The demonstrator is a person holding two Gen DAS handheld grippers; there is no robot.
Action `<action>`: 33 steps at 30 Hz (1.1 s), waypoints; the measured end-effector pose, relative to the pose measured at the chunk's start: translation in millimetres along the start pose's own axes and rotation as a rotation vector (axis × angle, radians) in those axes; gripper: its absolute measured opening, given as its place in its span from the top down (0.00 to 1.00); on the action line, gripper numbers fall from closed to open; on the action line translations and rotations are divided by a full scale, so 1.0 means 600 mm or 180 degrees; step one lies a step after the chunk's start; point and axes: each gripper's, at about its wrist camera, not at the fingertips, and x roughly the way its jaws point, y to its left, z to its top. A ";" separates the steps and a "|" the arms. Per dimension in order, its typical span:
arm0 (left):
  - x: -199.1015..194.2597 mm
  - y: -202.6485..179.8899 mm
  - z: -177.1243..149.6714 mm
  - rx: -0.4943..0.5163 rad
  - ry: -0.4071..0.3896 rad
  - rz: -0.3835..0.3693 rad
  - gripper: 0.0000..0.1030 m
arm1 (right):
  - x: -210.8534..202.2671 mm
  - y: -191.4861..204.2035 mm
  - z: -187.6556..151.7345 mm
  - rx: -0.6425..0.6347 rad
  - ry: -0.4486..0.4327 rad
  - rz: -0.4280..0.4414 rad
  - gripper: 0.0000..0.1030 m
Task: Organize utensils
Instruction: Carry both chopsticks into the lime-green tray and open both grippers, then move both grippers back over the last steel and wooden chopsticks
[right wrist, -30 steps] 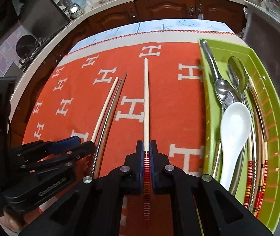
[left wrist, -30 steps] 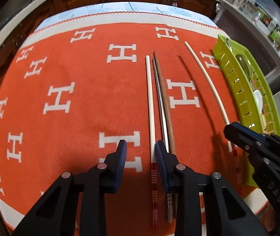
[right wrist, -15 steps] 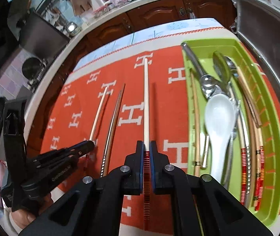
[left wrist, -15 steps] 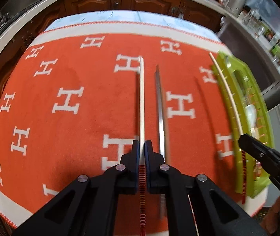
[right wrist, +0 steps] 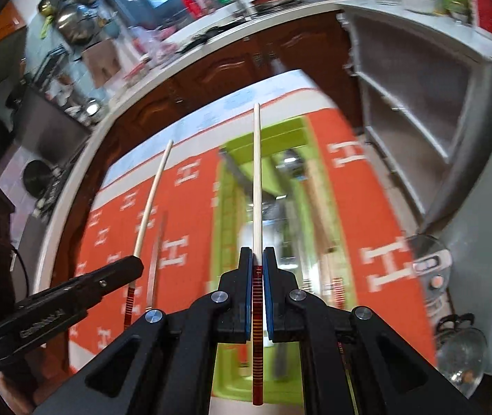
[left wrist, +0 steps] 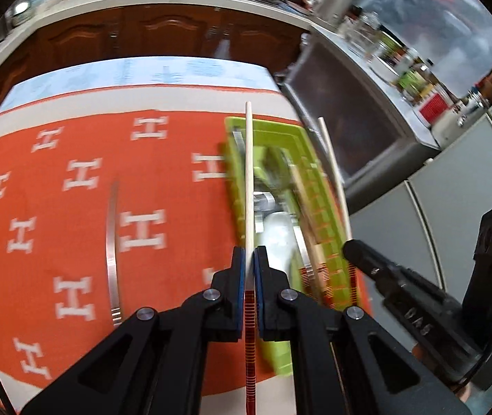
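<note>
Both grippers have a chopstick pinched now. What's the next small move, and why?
Probably lower both into the green tray and open. The left gripper and right gripper each clamp a pale chopstick above it, where spoons already lie; one metal chopstick remains on the orange mat.

Bright indoor light, heavy motion blur, fisheye-warped dark edges.

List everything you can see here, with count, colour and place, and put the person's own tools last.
Cloth: one, orange with white H marks, on the table.
Tray: one, green, on the cloth; its contents are blurred.
Held chopsticks: two, pale with red-striped ends, one in the left tool, one in the right.
Loose chopstick: one, metal, on the cloth.
Left tool: black, shut on a chopstick.
Right tool: black, shut on a chopstick.
</note>
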 end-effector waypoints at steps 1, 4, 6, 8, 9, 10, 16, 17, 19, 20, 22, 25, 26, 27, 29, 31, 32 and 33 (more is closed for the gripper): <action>0.011 -0.010 0.002 0.0001 0.0034 -0.0021 0.97 | -0.002 -0.010 0.002 0.0007 0.0004 -0.0033 0.95; 0.041 -0.035 0.000 -0.0033 0.0152 -0.0080 0.97 | 0.000 -0.035 0.004 -0.0044 0.0049 -0.0119 0.95; 0.057 -0.041 -0.004 -0.0067 0.0215 -0.0099 0.97 | 0.010 -0.043 0.002 -0.0100 0.0116 -0.0154 0.95; 0.076 -0.044 -0.007 -0.0097 0.0282 -0.0096 0.97 | 0.025 -0.041 -0.002 -0.0156 0.0160 -0.0196 0.95; 0.085 -0.045 -0.008 -0.0108 0.0308 -0.0081 0.97 | 0.031 -0.041 -0.001 -0.0194 0.0188 -0.0216 0.95; 0.091 -0.043 -0.010 -0.0118 0.0335 -0.0082 0.97 | 0.039 -0.041 -0.001 -0.0226 0.0210 -0.0238 0.94; 0.083 -0.041 -0.020 -0.0084 0.0318 0.0024 0.66 | 0.074 -0.030 -0.004 -0.0263 0.0274 -0.0305 0.86; 0.074 -0.040 -0.020 -0.0051 0.0281 0.0058 0.63 | 0.073 -0.030 -0.005 -0.0262 0.0264 -0.0276 0.84; 0.057 -0.038 -0.022 0.0007 0.0221 0.0076 0.50 | 0.070 -0.023 -0.009 -0.0272 0.0251 -0.0258 0.83; 0.045 -0.036 -0.023 0.0035 0.0176 0.0078 0.46 | 0.067 -0.018 -0.011 -0.0280 0.0242 -0.0250 0.83; 0.027 -0.029 -0.023 0.0078 0.0104 0.0128 0.39 | 0.062 -0.010 -0.015 -0.0298 0.0217 -0.0241 0.83; 0.001 -0.022 -0.028 0.0203 -0.0021 0.0306 0.39 | 0.051 0.002 -0.025 -0.0292 0.0209 -0.0211 0.83; -0.004 -0.020 -0.029 0.0233 -0.0045 0.0360 0.39 | 0.046 0.005 -0.029 -0.0286 0.0212 -0.0201 0.83; -0.011 -0.015 -0.032 0.0273 -0.0080 0.0439 0.38 | 0.043 0.009 -0.032 -0.0279 0.0213 -0.0190 0.83; -0.022 -0.004 -0.038 0.0303 -0.0125 0.0534 0.36 | 0.038 0.016 -0.039 -0.0279 0.0214 -0.0166 0.83; -0.031 0.010 -0.044 0.0308 -0.0157 0.0615 0.35 | 0.031 0.026 -0.047 -0.0281 0.0206 -0.0141 0.83; -0.034 0.016 -0.047 0.0310 -0.0164 0.0647 0.35 | 0.027 0.031 -0.050 -0.0294 0.0199 -0.0125 0.83; -0.037 0.024 -0.050 0.0300 -0.0171 0.0693 0.35 | 0.023 0.035 -0.053 -0.0310 0.0194 -0.0117 0.83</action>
